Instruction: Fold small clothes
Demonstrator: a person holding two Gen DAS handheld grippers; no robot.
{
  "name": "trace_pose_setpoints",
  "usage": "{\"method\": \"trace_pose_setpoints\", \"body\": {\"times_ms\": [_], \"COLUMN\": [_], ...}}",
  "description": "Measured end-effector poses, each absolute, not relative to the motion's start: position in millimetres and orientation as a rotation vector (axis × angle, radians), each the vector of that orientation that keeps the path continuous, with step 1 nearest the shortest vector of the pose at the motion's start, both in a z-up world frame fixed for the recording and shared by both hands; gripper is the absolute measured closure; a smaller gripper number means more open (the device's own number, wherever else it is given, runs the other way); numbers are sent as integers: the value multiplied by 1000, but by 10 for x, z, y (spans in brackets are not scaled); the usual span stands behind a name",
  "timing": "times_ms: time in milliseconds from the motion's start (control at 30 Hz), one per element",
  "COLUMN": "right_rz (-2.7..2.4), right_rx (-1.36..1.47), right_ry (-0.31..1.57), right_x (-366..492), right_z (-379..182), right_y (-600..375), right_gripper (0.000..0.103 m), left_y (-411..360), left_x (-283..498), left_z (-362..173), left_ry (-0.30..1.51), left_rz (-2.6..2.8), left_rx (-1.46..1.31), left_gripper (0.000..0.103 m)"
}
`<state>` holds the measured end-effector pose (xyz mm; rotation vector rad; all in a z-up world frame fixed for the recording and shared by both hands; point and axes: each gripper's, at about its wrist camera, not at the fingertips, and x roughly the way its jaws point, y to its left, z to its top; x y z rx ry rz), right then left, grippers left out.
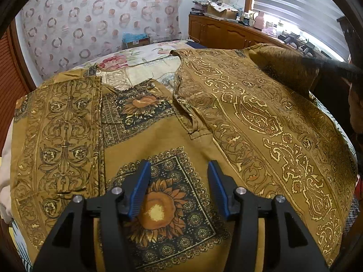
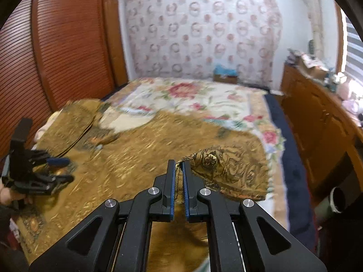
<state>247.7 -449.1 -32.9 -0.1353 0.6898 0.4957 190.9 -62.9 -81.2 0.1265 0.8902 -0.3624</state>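
A mustard-gold patterned shirt [image 1: 226, 117] with sunflower panels lies spread on the bed. Its left sleeve [image 1: 59, 136] is folded inward. My left gripper [image 1: 179, 165] is open, hovering just above the sunflower panel at the shirt's middle; it also shows in the right wrist view [image 2: 61, 170]. My right gripper [image 2: 178, 165] is shut on the shirt's right sleeve edge [image 2: 226, 165] and holds it lifted over the shirt [image 2: 136, 154]. In the left wrist view that lifted sleeve [image 1: 283, 68] shows at the upper right.
A floral bedspread [image 2: 192, 99] covers the bed. A wooden louvred wardrobe [image 2: 56, 45] stands at the left. A wooden dresser [image 2: 317, 117] with clutter lines the right wall under a window blind [image 1: 295, 4]. A patterned curtain [image 2: 204, 29] hangs at the back.
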Motion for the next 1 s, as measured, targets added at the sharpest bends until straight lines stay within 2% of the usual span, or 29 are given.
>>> {"method": "trace_pose_setpoints", "body": {"times_ms": [267,300,400,467,533,667,733,800,1000], "right_rz": [520,518,522,535,510,467,411,384,303], "right_rx": [-180,-172,-123,-80,-81,-75,-80,-61,-25], "right_ry": [814,819,832,822,797,741,719,718,757], "right_x": [2350,2337,2294,2235,2167,2106,2151,2244,2709], "right_z": [-816,-843,-849,-787,-689,-475,-407,-399,-550], "right_y": [-4286,-4306,-4405,-4491,-4575,-4798,-4934,-5048,-5262], "right_gripper": [99,96,79,72,60,54,40,36,35], "left_y": [-646,-649,-647,-632,-610,-551,-524,-497,-424], "left_x": [1904,1894,1891,1866,1818,1671,1586,1502,1306], "left_z": [-815,-816,-812,-806,-775,-583,-458,-326,-54], "left_ry": [890,889,889,888,873,819,784,749,680], "left_rz": [-357,-357,-355,-355,-347,-356,-368,-367,-374], "left_rx": [128,127,131,128,124,87,68,53,15], "left_gripper": [51,51,51,51,51,51,51,51,51]}}
